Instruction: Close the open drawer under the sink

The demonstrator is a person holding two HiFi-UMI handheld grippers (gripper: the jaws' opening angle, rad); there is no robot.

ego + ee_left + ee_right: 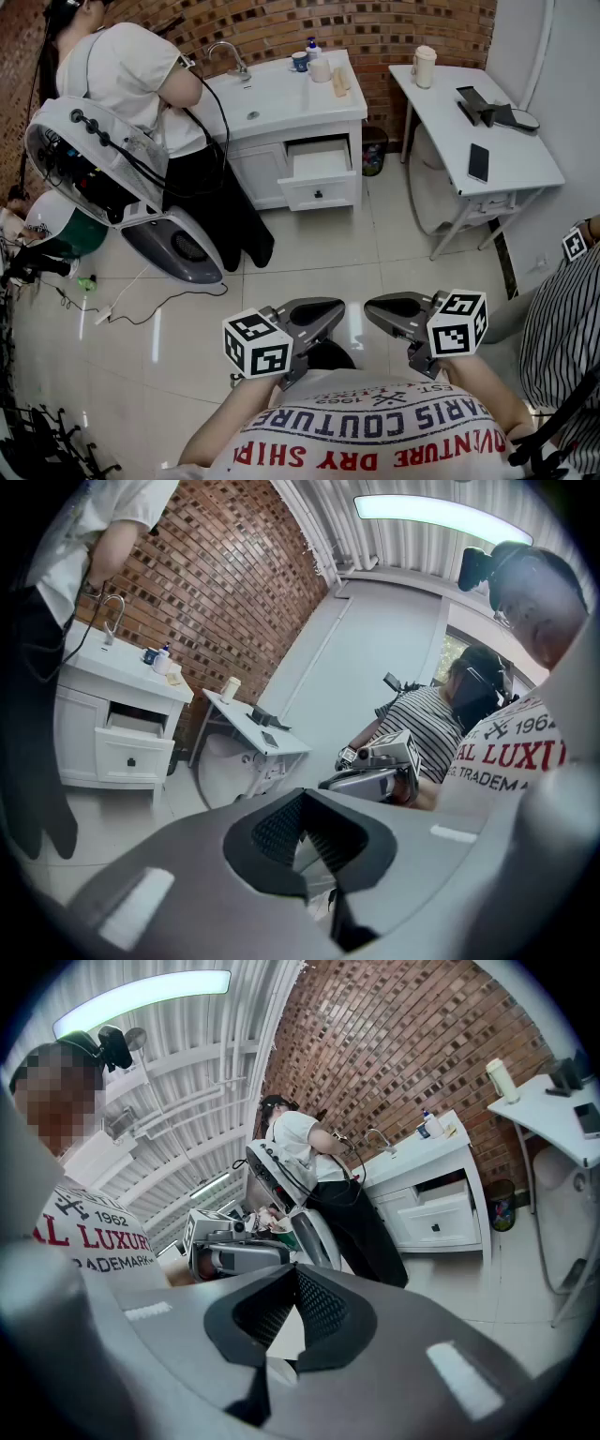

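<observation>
The white sink cabinet [281, 112] stands at the brick wall, far ahead of me. Its upper drawer [319, 173] on the right side is pulled out, its front showing a dark knob. It also shows as the drawer [131, 752] in the left gripper view and the drawer [441, 1222] in the right gripper view. My left gripper [328, 307] and right gripper [375, 309] hang close to my chest, tips pointing at each other, well short of the cabinet. Both are shut on nothing: left gripper [314, 855], right gripper [291, 1335].
A person in a white top [131, 75] stands at the sink's left, beside a white domed machine [103, 169]. A white table [511, 164] with a phone and cup stands right. A bin [373, 150] sits between. Cables [141, 300] cross the tiled floor. A striped-shirt person [562, 309] sits right.
</observation>
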